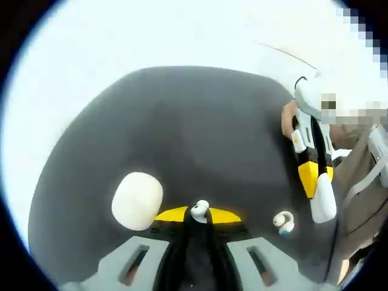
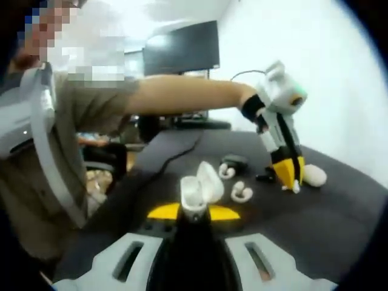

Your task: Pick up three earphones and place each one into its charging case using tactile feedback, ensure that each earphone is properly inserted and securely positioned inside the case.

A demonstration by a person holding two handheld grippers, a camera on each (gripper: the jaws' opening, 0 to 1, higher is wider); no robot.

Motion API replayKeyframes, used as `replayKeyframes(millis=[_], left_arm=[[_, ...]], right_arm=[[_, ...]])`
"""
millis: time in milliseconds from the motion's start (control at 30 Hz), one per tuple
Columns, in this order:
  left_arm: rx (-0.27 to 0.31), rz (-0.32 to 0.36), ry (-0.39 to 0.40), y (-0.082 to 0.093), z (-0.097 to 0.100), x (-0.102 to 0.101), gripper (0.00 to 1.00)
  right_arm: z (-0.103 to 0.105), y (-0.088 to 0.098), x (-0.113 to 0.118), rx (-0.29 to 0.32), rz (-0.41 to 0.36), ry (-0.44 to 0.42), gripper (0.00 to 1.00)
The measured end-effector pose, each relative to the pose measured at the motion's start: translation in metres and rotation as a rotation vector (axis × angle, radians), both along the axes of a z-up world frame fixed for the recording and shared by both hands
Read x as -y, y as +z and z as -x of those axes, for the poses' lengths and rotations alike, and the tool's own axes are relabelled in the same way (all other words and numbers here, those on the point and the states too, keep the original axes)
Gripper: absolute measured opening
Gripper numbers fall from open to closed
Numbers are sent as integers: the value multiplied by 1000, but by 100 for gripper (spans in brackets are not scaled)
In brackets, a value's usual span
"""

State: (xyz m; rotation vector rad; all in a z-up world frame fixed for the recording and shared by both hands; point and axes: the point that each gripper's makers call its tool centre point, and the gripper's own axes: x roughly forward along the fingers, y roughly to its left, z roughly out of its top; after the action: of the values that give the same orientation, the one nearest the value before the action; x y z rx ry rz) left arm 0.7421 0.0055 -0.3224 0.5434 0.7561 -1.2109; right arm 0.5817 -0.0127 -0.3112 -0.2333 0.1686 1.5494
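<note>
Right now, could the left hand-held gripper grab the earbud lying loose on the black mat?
Probably not yet. The left hand-held gripper is already shut on an earbud, so it is full. The loose earbud lies uncovered on the mat.

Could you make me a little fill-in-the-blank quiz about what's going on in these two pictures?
1. The left gripper is shut on a small ____ earphone.
2. The right gripper holds a charging case whose lid stands ____.
3. The mat on which the loose earphone lies is ____ in colour.

Missing words: white; open; black
</note>
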Motion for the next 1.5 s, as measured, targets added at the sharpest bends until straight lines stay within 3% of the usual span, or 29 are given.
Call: replayKeyframes(millis=[133,300,433,500,700,1000,1133,1267,1333,1400,1500], left_arm=[[58,33,16,2,0,-3,9],[189,63,24,13,1,-4,8],[214,51,28,12,8,-9,7],[171,47,32,8,14,-12,8],[50,134,107,5,15,-13,9],[-65,195,221,3,10,-18,15],[-121,265,282,9,8,-13,14],[-139,270,325,11,7,-14,10],[-187,295,351,13,11,-12,9],[-187,280,367,11,10,-14,11],[-251,260,395,5,20,-15,17]], right_arm=[[0,0,0,0,1,-1,17],[0,0,-1,4,1,-2,17],[-1,0,-1,4,1,-3,17],[-1,0,-1,6,1,-4,17],[-1,0,0,15,2,-6,17],[-2,0,-1,17,1,-1,17],[-2,0,-2,21,0,0,17],[-2,0,-2,26,0,3,17],[-2,0,-2,28,0,3,17],[-2,-1,-2,29,0,4,17],[-2,-1,-2,30,0,4,17]])
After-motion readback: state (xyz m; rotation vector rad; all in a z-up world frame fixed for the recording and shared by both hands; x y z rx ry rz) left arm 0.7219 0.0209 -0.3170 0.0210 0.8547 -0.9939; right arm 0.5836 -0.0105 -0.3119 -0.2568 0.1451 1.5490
